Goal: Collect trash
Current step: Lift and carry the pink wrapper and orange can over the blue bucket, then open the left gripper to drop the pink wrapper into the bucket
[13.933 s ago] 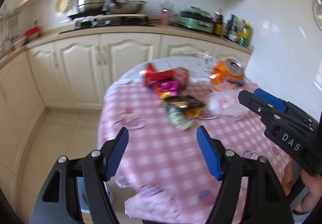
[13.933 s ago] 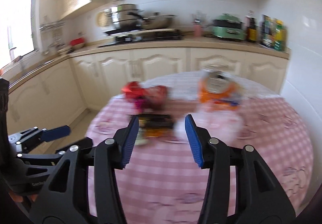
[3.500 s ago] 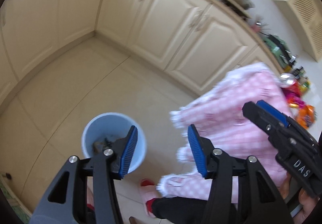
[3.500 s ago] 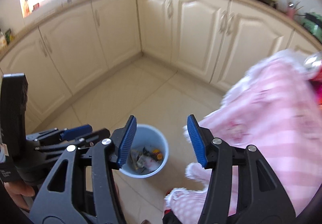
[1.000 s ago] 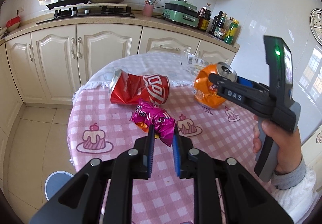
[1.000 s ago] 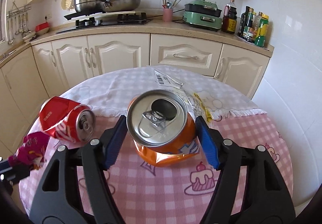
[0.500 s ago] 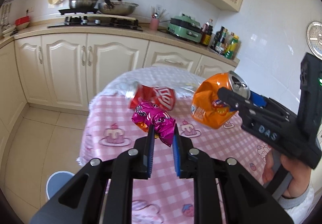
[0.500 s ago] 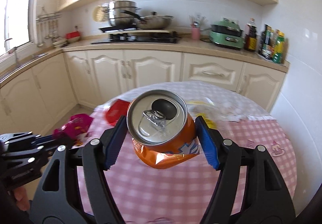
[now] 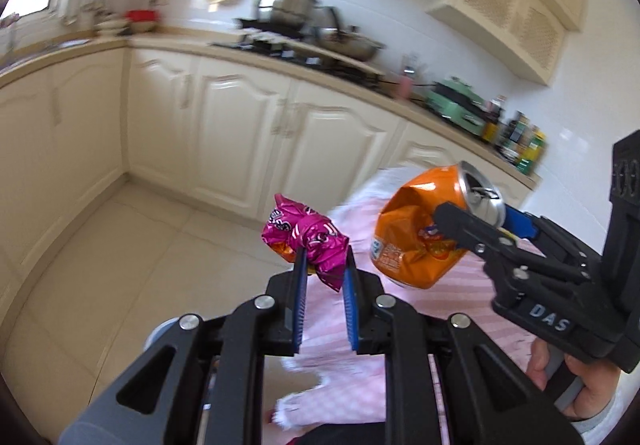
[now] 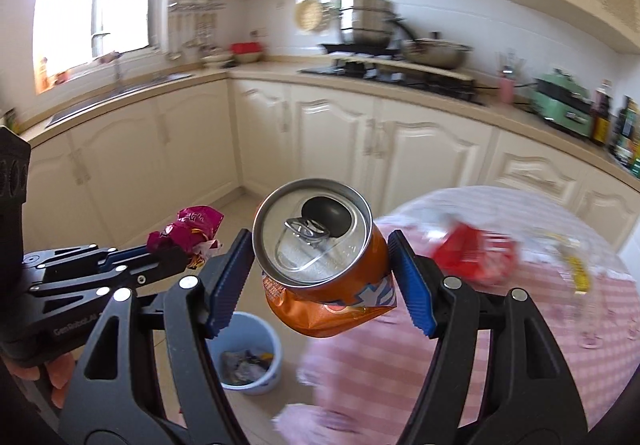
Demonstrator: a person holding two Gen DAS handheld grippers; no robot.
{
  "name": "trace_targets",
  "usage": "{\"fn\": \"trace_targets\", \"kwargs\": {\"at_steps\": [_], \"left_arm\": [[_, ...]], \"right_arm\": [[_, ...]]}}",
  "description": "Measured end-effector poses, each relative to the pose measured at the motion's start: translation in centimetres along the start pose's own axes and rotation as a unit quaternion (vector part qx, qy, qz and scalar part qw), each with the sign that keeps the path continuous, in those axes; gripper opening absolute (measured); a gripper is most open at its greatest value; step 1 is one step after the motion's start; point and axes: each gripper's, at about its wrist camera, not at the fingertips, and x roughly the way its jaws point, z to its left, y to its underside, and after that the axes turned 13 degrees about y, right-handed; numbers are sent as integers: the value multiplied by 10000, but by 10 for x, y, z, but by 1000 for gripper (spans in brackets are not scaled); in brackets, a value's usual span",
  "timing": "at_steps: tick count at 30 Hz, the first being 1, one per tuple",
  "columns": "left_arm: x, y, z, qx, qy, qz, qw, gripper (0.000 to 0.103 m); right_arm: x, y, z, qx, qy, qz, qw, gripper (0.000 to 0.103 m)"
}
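My left gripper [image 9: 323,265] is shut on a crumpled magenta snack wrapper [image 9: 306,237], held in the air past the table's edge. That wrapper [image 10: 188,227] also shows at the left of the right wrist view. My right gripper [image 10: 320,265] is shut on a dented orange soda can [image 10: 324,265], its blue pads pressing both sides and the opened top facing the camera. The same can [image 9: 416,233] hangs to the right in the left wrist view. A light blue bin [image 10: 250,357] with trash inside stands on the floor below the can.
A round table with a pink checked cloth [image 10: 520,325] is at the right, with a crushed red can [image 10: 472,249] and a clear wrapper on it. Cream cabinets [image 10: 340,141] and a worktop with pots run along the back. Tiled floor [image 9: 100,265] lies at the left.
Both grippers have swung left off the table with the wrapper and the can still held. The floor and the blue bin have come into view.
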Motion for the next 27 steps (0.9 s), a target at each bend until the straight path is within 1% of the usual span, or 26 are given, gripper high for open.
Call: {"fn": "trace_targets", "kwargs": {"at_steps": [1, 3, 5, 6, 7, 9, 11, 14, 15, 19, 22, 25, 27], "left_arm": [[-4, 5, 21, -154, -154, 1, 9998, 16], [-7, 14, 49, -345, -340, 36, 9988, 16], [-5, 28, 88, -633, -626, 130, 9959, 16], [-3, 34, 102, -732, -697, 185, 9947, 16], [2, 43, 122, -915, -762, 297, 9924, 16], [14, 57, 151, -1154, -856, 473, 9885, 16], [32, 74, 181, -1392, -980, 726, 9827, 16], [64, 103, 222, -1805, -966, 1097, 9726, 16], [70, 109, 228, -1868, -969, 1165, 9706, 16], [107, 141, 264, -2251, -886, 1529, 9582, 16], [123, 157, 280, -2406, -858, 1694, 9519, 16], [137, 161, 287, -2485, -834, 1776, 9485, 17], [143, 162, 291, -2560, -840, 1804, 9460, 18]], "right_arm": [[8, 1, 16, -63, -107, 52, 9999, 68], [23, 7, 44, -196, -277, 154, 9993, 68], [39, 14, 67, -294, -405, 268, 9984, 68], [52, 20, 81, -337, -488, 375, 9975, 68], [66, 27, 93, -368, -566, 494, 9965, 68], [88, 41, 111, -417, -668, 675, 9946, 68], [114, 59, 128, -468, -725, 887, 9923, 68], [152, 88, 147, -546, -718, 1232, 9883, 68], [163, 97, 151, -560, -698, 1338, 9870, 68], [209, 136, 159, -578, -559, 1827, 9799, 68], [232, 156, 159, -582, -483, 2068, 9755, 68], [251, 176, 162, -561, -463, 2289, 9707, 68], [256, 187, 164, -553, -468, 2376, 9687, 68]]}}
